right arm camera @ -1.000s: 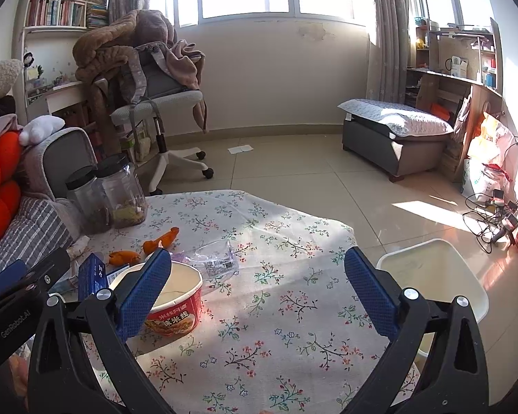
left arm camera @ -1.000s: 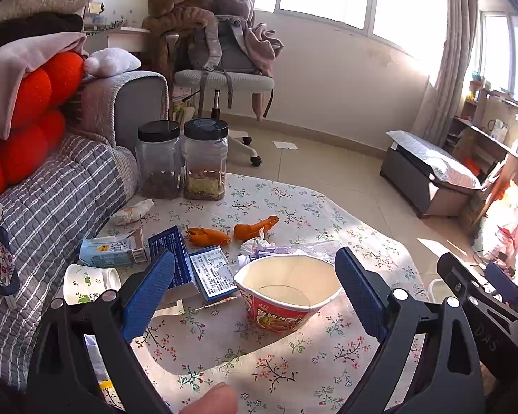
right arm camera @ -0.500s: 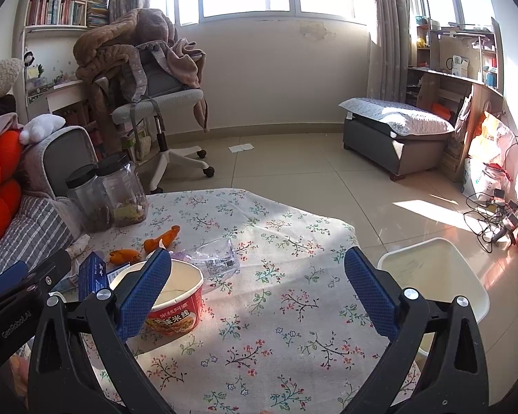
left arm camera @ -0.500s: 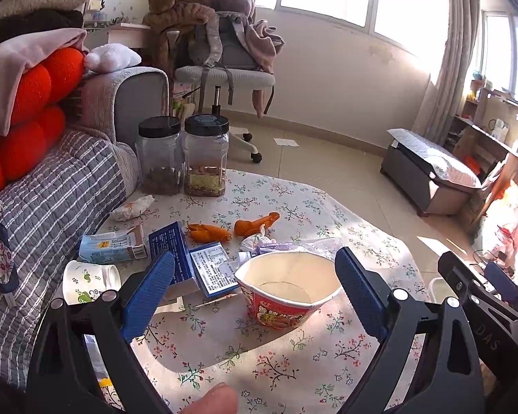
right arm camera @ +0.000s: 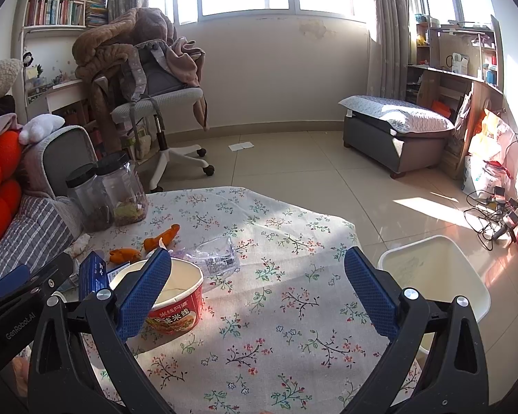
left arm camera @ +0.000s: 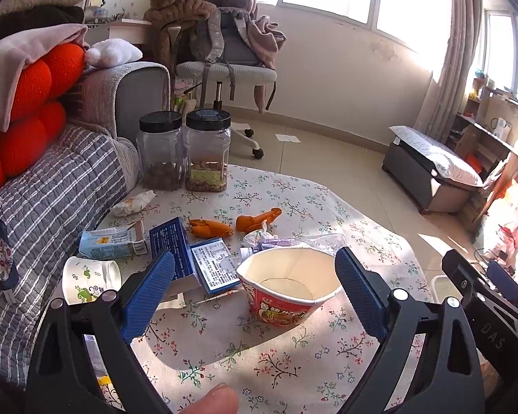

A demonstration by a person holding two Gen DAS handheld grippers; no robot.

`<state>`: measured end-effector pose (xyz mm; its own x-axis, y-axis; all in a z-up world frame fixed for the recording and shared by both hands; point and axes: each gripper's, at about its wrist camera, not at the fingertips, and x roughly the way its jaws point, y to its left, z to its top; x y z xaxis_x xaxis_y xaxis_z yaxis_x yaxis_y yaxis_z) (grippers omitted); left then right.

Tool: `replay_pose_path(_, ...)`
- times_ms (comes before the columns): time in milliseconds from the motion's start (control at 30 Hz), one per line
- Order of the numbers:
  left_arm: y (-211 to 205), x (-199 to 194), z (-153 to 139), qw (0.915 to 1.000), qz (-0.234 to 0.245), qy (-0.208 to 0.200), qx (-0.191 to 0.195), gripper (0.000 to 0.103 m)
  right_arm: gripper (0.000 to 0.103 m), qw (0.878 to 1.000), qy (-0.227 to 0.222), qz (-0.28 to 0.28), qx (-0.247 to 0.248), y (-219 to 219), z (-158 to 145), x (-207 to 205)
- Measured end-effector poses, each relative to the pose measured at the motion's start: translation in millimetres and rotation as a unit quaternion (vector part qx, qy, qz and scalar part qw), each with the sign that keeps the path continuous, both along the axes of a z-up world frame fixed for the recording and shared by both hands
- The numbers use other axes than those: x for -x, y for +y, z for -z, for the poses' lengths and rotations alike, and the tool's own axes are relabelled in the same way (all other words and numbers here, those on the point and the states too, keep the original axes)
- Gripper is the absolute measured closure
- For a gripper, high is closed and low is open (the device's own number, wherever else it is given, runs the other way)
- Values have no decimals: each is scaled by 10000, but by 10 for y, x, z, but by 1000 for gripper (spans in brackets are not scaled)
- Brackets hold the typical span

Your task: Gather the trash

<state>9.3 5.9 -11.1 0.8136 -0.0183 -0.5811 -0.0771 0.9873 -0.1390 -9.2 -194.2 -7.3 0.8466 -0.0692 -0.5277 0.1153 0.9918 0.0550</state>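
Note:
An empty red noodle cup [left arm camera: 288, 284] stands upright on the floral table, also in the right wrist view [right arm camera: 176, 296]. Behind it lie blue boxes [left arm camera: 176, 248], orange peels [left arm camera: 210, 227], a clear plastic wrapper [right arm camera: 214, 258], a milk carton [left arm camera: 112, 241], a paper cup [left arm camera: 89, 277] on its side and a crumpled tissue [left arm camera: 133, 203]. My left gripper [left arm camera: 255, 293] is open, its blue pads either side of the noodle cup, slightly nearer the camera. My right gripper [right arm camera: 257, 293] is open and empty above the table. A white trash bin [right arm camera: 438, 272] stands on the floor right of the table.
Two black-lidded jars [left arm camera: 184, 151] stand at the table's far left. A striped sofa [left arm camera: 51, 189] with red cushions borders the left. An office chair [right arm camera: 155, 103] and a grey ottoman [right arm camera: 397, 134] stand on the tiled floor. Cables [right arm camera: 493, 217] lie at right.
The left gripper has drifted slightly back and up from the noodle cup. The right gripper has barely moved. Both stay open.

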Motion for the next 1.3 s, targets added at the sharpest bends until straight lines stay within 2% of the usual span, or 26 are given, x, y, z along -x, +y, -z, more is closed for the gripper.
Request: replay_pose_path(1300,22,-9,55,9999,-27,110,-13,12,7,9998,182,16,-49,-18,94,-25)
